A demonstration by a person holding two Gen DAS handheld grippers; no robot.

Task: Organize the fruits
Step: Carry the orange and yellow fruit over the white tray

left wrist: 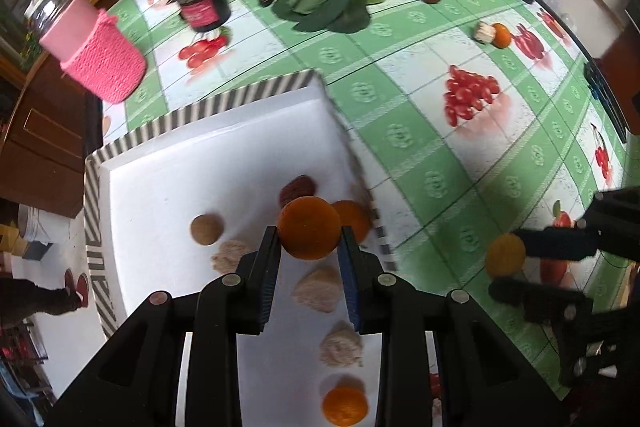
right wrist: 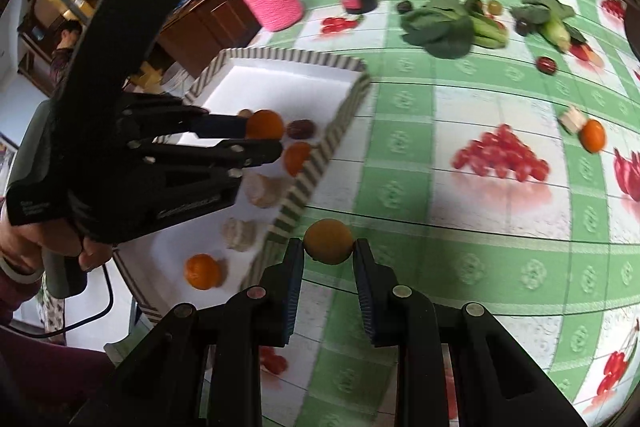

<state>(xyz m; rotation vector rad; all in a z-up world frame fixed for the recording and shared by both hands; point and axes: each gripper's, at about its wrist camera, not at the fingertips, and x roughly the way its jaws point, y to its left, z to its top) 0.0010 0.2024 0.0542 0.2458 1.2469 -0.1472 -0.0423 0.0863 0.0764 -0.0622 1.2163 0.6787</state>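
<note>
— What have I got in each hand right now?

— My left gripper (left wrist: pixel 309 239) is clamped on an orange fruit (left wrist: pixel 309 228), both pads pressed to its sides, and it hangs above the white tray (left wrist: pixel 168 163) near the tray's right edge. My right gripper (right wrist: pixel 328 251) is closed on a smaller yellow-orange fruit (right wrist: pixel 329 241), held over the tablecloth (right wrist: pixel 460 195) just outside that same striped tray edge.

— Any long axis on them, any way they point?

— Both look round, so I can't give either a long axis or a heading. Each sits crosswise between the fingertips, bulging forward past them.

— What's already in the tray?

— Along its right edge: a dark red fruit (left wrist: pixel 297 188) and another orange (left wrist: pixel 354 217) just behind my held one, a tan round one (left wrist: pixel 206 229) further in, three pale lumpy pieces (left wrist: pixel 318 289), and one more orange (left wrist: pixel 345 406) at the near end.

— And still out on the cloth?

— An orange (right wrist: pixel 593 135) touching a small pale block (right wrist: pixel 573 119) toward the right edge, dark round fruits among the leafy greens (left wrist: pixel 326 1) by the far edge, a pink knit-sleeved jar (left wrist: pixel 100 55) and a dark pot (left wrist: pixel 204 7) at the far left corner.

— Any writing?

— The dark pot has a pink label, too blurred to read. There's pale lettering on the left gripper's body in the right wrist view — also illegible.
</note>
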